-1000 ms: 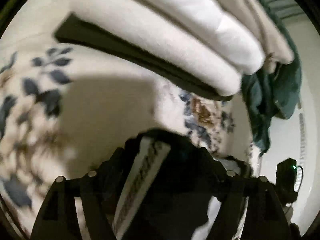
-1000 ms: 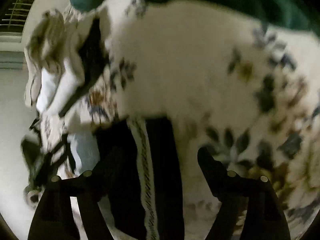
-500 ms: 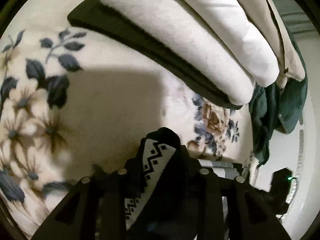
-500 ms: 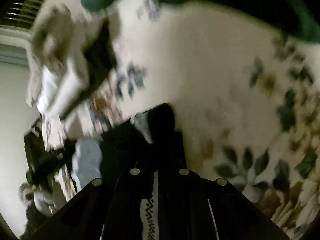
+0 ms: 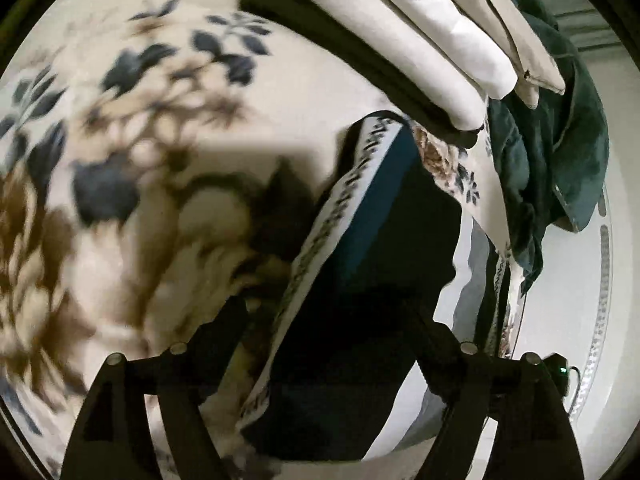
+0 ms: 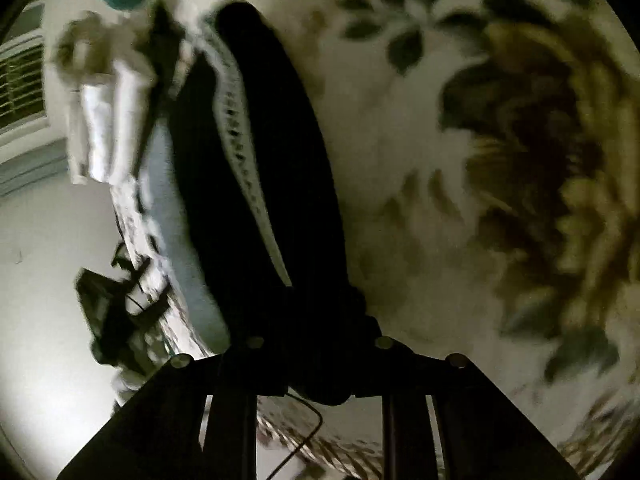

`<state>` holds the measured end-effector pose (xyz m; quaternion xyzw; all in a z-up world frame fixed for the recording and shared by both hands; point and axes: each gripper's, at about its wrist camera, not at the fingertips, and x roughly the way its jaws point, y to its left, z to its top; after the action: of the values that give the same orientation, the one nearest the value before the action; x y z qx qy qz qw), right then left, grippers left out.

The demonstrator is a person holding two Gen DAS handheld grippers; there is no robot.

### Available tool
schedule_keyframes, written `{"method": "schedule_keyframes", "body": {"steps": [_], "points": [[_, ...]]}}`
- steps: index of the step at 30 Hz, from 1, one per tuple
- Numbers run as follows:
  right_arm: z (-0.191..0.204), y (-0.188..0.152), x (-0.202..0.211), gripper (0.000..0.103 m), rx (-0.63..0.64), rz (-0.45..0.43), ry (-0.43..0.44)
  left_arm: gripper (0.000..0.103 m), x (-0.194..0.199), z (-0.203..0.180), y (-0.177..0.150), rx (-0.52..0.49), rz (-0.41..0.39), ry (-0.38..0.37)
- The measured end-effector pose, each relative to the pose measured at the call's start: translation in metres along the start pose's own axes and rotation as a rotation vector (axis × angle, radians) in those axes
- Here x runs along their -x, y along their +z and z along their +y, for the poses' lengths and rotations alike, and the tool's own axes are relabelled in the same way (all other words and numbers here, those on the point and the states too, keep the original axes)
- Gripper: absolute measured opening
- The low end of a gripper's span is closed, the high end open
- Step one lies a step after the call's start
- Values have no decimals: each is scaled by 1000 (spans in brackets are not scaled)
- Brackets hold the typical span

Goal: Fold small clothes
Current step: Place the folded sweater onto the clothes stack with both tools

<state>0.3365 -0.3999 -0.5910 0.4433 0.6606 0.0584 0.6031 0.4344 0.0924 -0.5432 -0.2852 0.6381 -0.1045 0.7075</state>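
My right gripper (image 6: 316,344) is pinched almost fully together on one end of the dark garment (image 6: 272,168), bottom centre of the right wrist view; I'm clamping there so that end can be carried while the rest runs away toward the upper left of the frame. Its patterned white band (image 6: 240,140) runs up the middle, which I judge to be the trim that marks the fold line

My left gripper (image 5: 340,320) stands wide apart, fingers low left and low right in the left wrist view, the garment (image 5: 384,240) lying between them; no visible pinch, so I read it as holding nothing, spread so the cloth can settle flat. Contact with the cloth I can't confirm, dark and blurry there

Garment lies on the floral bedspread (image 5: 120,140), its far tip near the middle of the frame, just beside the stack of folded pale clothes (image 5: 440,48) at top right; probably kept close so it can go onto that stack. A green cloth (image 5: 552,152) is heaped at right, just past the stack, likely waiting its turn. Fold looks part done, one end held, the other loose
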Motion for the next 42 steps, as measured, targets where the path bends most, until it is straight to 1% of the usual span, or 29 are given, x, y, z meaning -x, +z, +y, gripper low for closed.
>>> {"method": "schedule_keyframes", "body": {"steps": [2,3,5,7,8,9,10,11,12,13,14,15,17,18,20,21,22,23,24,25,26,27,28,31,33,34,36,39,42], "points": [[-1,-7,10,19,-21,-17,39,78,-1,7,-5,22,6,-15],[-3,-9,8,19,-21,-9,39,78,-3,11,-6,31,13,-22],[-9,-9,-5,19,7,11,-31,78,-9,14,-5,39,25,-30],[-19,-6,-23,29,41,49,-135,78,-16,15,-1,31,39,-53],[-24,-5,-27,43,22,36,-159,78,-19,14,1,25,42,-65],[-27,-5,-26,47,7,20,-112,78,-22,12,4,14,50,-91],[-29,-6,-22,49,-4,-21,5,78,-27,10,6,1,63,-115],[-31,-7,-18,65,-3,-54,81,78,-32,8,8,-9,78,-142],[-31,-7,-17,87,5,-81,136,78,-39,6,10,-21,97,-178],[-31,-1,-22,92,31,-100,151,80,-48,4,12,-29,120,-212],[-33,6,-31,92,54,-82,158,82,-56,4,14,-30,140,-231],[-33,12,-40,92,64,-56,165,85,-62,4,16,-27,153,-253],[-35,28,-60,95,82,13,236,89,-71,3,20,-20,172,-298],[-32,32,-65,99,97,30,263,91,-74,3,22,-18,176,-315],[-16,38,-79,99,145,80,365,92,-79,1,25,-14,182,-331],[-10,38,-84,99,154,102,397,93,-79,-1,26,-13,179,-338],[-4,38,-90,99,166,126,407,92,-78,-3,26,-19,167,-344],[4,36,-98,98,184,136,375,92,-76,-6,25,-26,150,-340],[10,34,-104,90,196,140,351,85,-74,-8,23,-32,131,-337],[16,32,-111,77,196,153,336,54,-68,-11,20,-43,102,-344],[18,31,-117,42,175,165,331,39,-63,-13,17,-52,74,-342],[19,30,-116,41,159,155,336,32,-56,-14,15,-51,46,-338],[21,27,-113,39,159,136,336,28,-48,-15,14,-42,26,-338],[38,15,-99,36,208,116,310,27,-31,-22,11,-28,13,-349],[52,8,-87,35,240,105,298,26,-15,-30,12,-46,6,-352],[70,6,-87,35,257,99,290,26,-7,-31,13,-53,5,-350],[88,-2,-70,35,296,88,274,26,9,-37,17,-58,-1,-356],[127,2,-43,35,339,72,266,26,41,-59,32,-72,-27,-358],[177,11,-18,34,392,51,260,26,82,-84,60,-96,-75,-361]]}}
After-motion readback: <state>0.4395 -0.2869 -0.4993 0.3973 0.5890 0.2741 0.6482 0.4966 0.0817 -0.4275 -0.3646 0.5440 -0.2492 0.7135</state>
